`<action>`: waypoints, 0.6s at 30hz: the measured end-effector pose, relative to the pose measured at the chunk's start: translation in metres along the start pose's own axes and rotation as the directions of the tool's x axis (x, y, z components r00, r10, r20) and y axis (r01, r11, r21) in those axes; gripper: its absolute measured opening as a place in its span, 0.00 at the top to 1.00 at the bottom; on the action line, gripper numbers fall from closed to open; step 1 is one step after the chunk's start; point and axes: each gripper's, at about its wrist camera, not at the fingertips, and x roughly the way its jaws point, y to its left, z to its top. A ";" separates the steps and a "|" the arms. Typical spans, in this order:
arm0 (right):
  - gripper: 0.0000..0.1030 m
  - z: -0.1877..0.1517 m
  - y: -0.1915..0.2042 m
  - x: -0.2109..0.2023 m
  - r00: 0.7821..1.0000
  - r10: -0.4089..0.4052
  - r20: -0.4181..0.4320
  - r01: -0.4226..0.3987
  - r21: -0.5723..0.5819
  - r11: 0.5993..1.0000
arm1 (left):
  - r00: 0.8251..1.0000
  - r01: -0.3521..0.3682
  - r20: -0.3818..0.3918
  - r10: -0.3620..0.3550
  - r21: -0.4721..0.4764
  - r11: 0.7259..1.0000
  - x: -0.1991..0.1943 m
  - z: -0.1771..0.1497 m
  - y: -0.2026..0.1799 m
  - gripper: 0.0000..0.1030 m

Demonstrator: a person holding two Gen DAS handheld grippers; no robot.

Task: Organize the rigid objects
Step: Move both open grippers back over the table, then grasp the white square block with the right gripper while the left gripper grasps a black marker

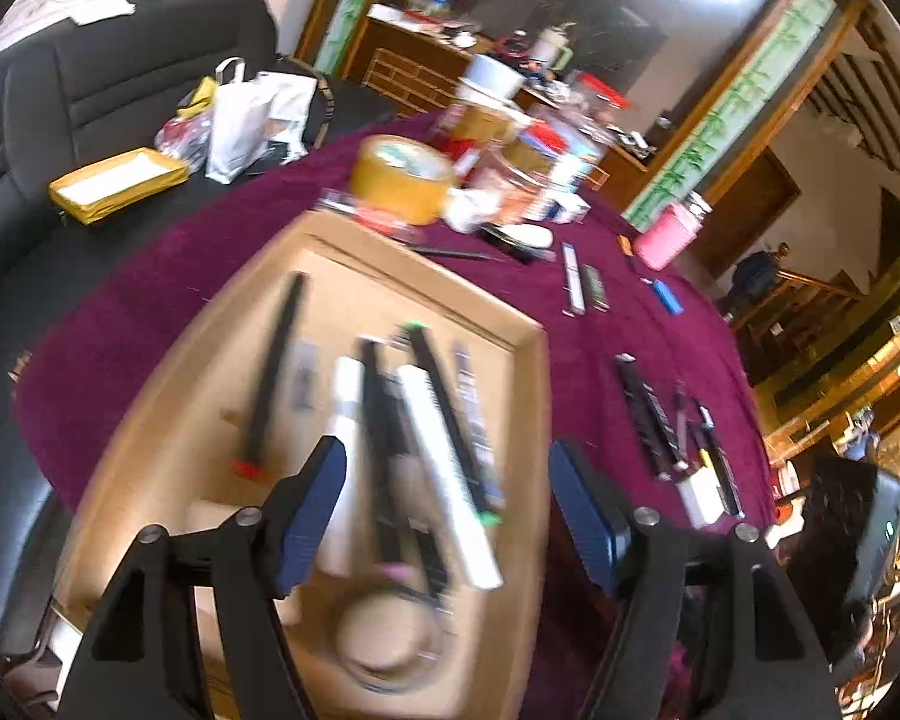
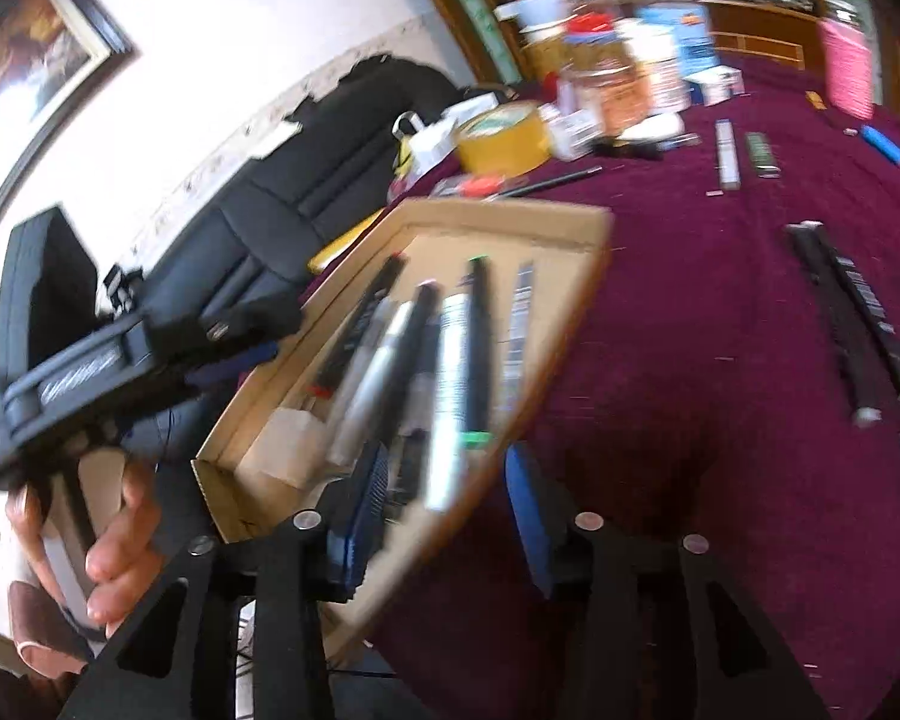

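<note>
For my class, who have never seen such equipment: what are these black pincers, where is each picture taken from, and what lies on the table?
There is no robot. A person holds a black two-finger gripper in each hand, and a camera on each looks along its fingers. One picture comes from the left gripper, the other from the right gripper. Both are open and hold nothing. On the purple tablecloth a shallow cardboard box holds pens and markers. More black pens, a brown tape roll and a pink container lie outside it.

Both wrist views look down and forward, close over the cardboard tray on the worktop. The right view also catches the left claw from the side.
</note>
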 end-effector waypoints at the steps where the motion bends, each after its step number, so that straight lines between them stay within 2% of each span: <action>1: 0.47 0.000 -0.009 -0.005 1.000 0.001 0.003 -0.001 0.004 1.000 | 1.000 0.012 -0.010 -0.012 0.014 1.000 0.001 -0.005 -0.011 0.33; 5: 0.45 -0.004 -0.042 -0.033 1.000 -0.012 0.012 0.012 0.003 1.000 | 0.998 0.050 -0.052 -0.046 0.069 0.996 0.015 -0.017 -0.054 0.31; 10: 0.31 -0.011 -0.079 -0.072 0.991 -0.111 0.078 0.111 0.006 0.994 | 0.994 0.059 -0.103 -0.047 0.112 0.992 0.035 -0.032 -0.092 0.31; 15: 0.29 -0.014 -0.119 -0.092 0.962 -0.262 0.076 0.262 0.001 0.965 | 0.990 0.060 -0.139 -0.040 0.146 0.988 0.052 -0.041 -0.115 0.31; 16: 0.29 -0.010 -0.129 -0.093 0.950 -0.305 0.068 0.306 -0.006 0.952 | 0.989 0.057 -0.145 -0.035 0.149 0.987 0.054 -0.042 -0.119 0.31; 18: 0.29 -0.004 -0.142 -0.094 0.943 -0.327 0.061 0.328 -0.015 0.945 | 0.988 0.057 -0.153 -0.033 0.154 0.986 0.057 -0.043 -0.126 0.31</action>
